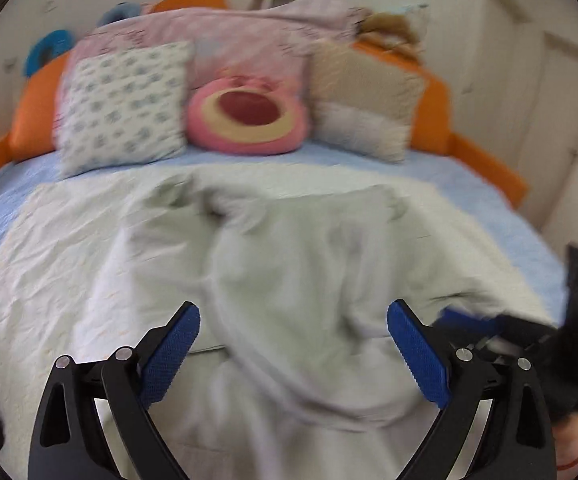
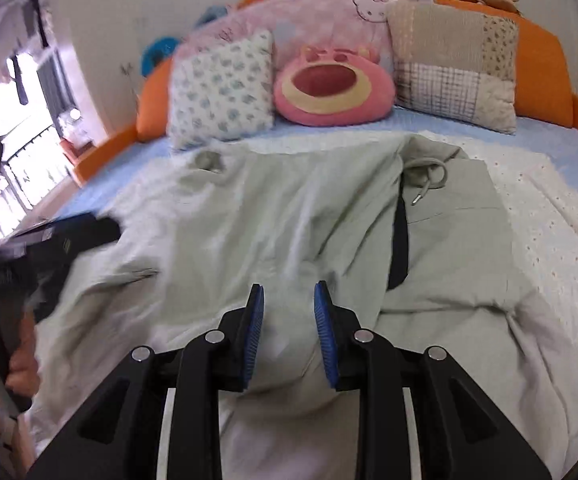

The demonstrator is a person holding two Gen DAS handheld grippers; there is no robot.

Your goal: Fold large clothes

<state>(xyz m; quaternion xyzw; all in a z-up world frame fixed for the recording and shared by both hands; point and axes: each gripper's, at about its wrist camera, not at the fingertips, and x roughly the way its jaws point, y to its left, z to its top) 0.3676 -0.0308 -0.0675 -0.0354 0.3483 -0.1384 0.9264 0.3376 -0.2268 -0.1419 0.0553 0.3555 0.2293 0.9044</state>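
We see a pale green hooded sweatshirt [image 2: 273, 216] spread over the white eyelet cover [image 2: 561, 216] on the bed, crumpled, its hood and drawstring [image 2: 429, 184] on the side toward the pink bear cushion [image 2: 331, 90]. A dark strip [image 2: 400, 240] runs down its front opening.

Our right gripper [image 2: 289, 300] has its fingers drawn in narrow, with a fold of the sweatshirt bunched between the blue pads [image 2: 255, 328]; whether the pads actually bite the cloth we cannot tell. The fold sits at the hem end, far from the bear cushion.

Our left gripper [image 1: 293, 320] has its fingers spread wide, nothing between them, above the same garment [image 1: 289, 280]; that view is motion-blurred.

Edges: the sweatshirt's right side edge lies fairly straight, with bare eyelet cover beyond it. A strip of blue sheet [image 2: 329, 130] lies open between the garment and the bear cushion. Flanking that cushion stand a flower-print pillow [image 2: 221, 88] and a patchwork pillow [image 2: 455, 68], both clear of the garment. The orange bed frame [image 2: 549, 76] rims the far side.
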